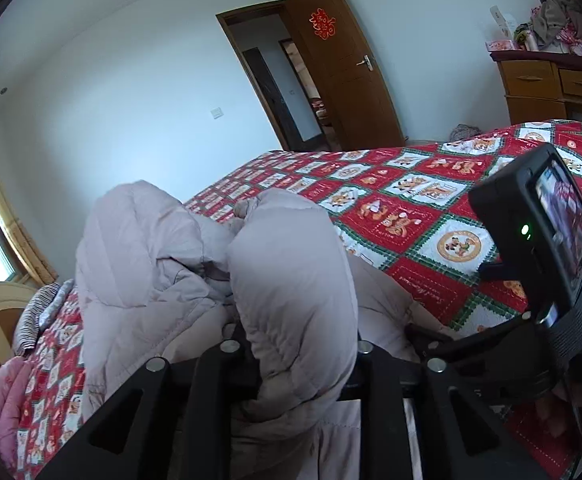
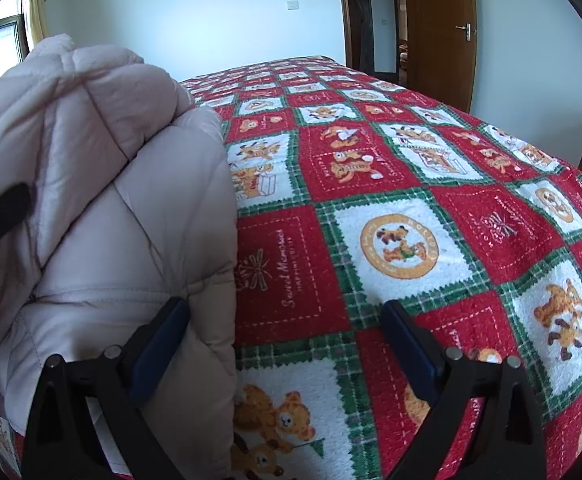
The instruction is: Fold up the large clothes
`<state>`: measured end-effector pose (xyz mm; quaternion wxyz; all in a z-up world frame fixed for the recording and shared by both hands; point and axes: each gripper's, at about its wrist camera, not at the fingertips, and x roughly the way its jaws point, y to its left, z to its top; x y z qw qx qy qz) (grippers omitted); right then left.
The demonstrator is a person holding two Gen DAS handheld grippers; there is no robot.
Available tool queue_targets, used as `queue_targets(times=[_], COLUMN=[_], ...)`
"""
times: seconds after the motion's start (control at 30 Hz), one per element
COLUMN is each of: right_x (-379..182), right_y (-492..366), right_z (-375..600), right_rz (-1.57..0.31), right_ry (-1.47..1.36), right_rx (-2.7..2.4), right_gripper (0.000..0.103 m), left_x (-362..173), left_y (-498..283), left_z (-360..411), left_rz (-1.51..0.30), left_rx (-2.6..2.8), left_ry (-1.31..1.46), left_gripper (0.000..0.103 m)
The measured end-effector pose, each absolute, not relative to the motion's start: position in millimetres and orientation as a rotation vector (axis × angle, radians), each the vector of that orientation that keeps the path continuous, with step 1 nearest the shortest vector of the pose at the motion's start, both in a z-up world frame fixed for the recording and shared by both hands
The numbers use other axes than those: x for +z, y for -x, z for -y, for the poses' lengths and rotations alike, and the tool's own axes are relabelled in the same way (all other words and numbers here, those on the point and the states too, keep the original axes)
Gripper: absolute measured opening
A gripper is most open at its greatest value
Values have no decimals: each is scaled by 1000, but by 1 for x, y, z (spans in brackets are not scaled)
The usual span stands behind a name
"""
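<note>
One bedspread (image 2: pixel 411 240) square reads "Sweet Memories".

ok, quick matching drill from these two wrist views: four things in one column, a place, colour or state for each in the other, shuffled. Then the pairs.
Things:
1. puffy jacket
2. bedspread
3. door
4. right hand-held gripper

Descriptions:
A. wooden, standing open, red paper cutout on it
B. pale pinkish, bunched up on the bed
C. jaws wide apart, nothing between them
D. red, green and white bear-print squares

Pairs: 1-B, 2-D, 3-A, 4-C
</note>
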<state>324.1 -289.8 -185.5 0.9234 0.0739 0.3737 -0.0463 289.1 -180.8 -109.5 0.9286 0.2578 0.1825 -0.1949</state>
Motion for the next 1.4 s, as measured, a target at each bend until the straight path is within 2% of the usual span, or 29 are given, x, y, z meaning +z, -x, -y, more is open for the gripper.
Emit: queue_targets(times=[0.03,0.13,0.2,0.27,0.4,0.53,0.63,0.93,1.07,1.4], right_x=[-186,-186,-186,-187,-186,-180,-174,-136,-120,-69], right_y=[-324,-324,-323,-324,-323,-325,-327,-340,-340,-351], right_z=[290,290,290,290,290,292,294,339,350,328], right_rz=[-766,-765,-764,-764,-766,-760,-754,-701,-669,-568], right_ry=[-151,-150,-150,-150,-147,-141,-126,-157,-180,-276], right_rx=[-96,-97,-96,-97,-99,-99,-109,-260,-297,-189], right_gripper=[98,98,98,98,98,98,98,98,92,89], left_x=[-101,-60,-30,-3,2,-49,-86,-102,-102,-108], left_y=[-283,-267,-255,-253,-307,-383,-407,-376,-381,-389], left_z=[179,162,139,106,45,6,10,105,117,131], left_rz=[-360,-296,-211,-128,-213,-408,-517,-417,-426,-443], left_rx=[-390,-409,-391,-309,-104,78,13,-122,-139,-155], left_ry=[-519,-389,-295,-193,-111,-118,-112,-367,-380,-365], left_gripper=[29,53,92,99,99,99,99,99,99,100])
